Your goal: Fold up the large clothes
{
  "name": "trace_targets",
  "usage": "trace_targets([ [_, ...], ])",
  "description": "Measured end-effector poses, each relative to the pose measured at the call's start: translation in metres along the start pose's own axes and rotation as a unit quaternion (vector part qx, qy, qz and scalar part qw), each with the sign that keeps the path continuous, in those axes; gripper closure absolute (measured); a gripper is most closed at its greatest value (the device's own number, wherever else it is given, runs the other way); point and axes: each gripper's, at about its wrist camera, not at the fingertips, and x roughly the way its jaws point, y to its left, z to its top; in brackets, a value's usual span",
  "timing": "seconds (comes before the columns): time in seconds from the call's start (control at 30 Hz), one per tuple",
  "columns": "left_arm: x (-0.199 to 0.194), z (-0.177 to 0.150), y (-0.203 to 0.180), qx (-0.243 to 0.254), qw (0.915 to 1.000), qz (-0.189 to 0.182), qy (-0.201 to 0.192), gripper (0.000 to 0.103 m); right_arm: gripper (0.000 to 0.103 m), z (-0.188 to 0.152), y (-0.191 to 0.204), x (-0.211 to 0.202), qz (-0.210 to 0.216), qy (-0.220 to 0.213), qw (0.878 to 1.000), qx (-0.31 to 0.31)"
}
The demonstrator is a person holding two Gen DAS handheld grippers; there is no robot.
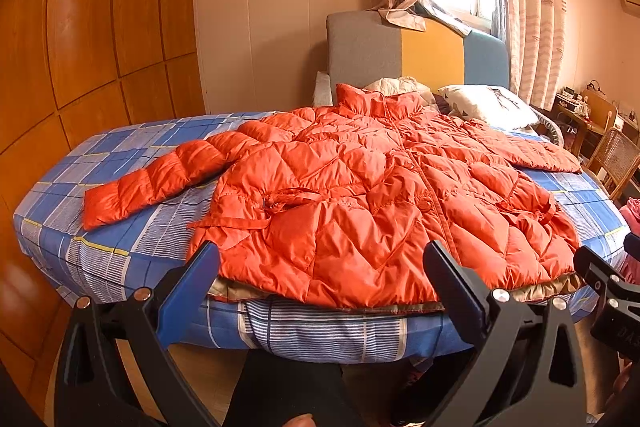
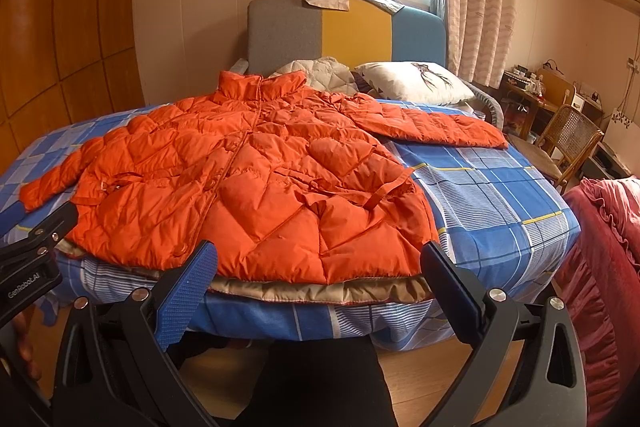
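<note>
An orange quilted puffer jacket lies flat, front up, on a bed with a blue checked sheet. Both sleeves are spread out to the sides and the collar points to the headboard. It also shows in the right wrist view. Its beige lining peeks out at the hem. My left gripper is open and empty, just short of the hem at the foot of the bed. My right gripper is open and empty, also just short of the hem. Each gripper shows at the edge of the other's view.
A grey, yellow and blue headboard and a white pillow are at the far end. A wooden wardrobe stands left. A cane chair and desk stand right. A red frilled cloth is near right.
</note>
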Motion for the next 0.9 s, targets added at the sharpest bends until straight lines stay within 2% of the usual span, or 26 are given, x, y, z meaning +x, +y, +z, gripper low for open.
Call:
trace_targets([
  [0.9, -0.0024, -0.0004, 0.0014, -0.003, 1.0, -0.005, -0.003, 0.002, 0.003, -0.0026, -0.0018, 0.005, 0.0, 0.011, 1.0, -0.001],
])
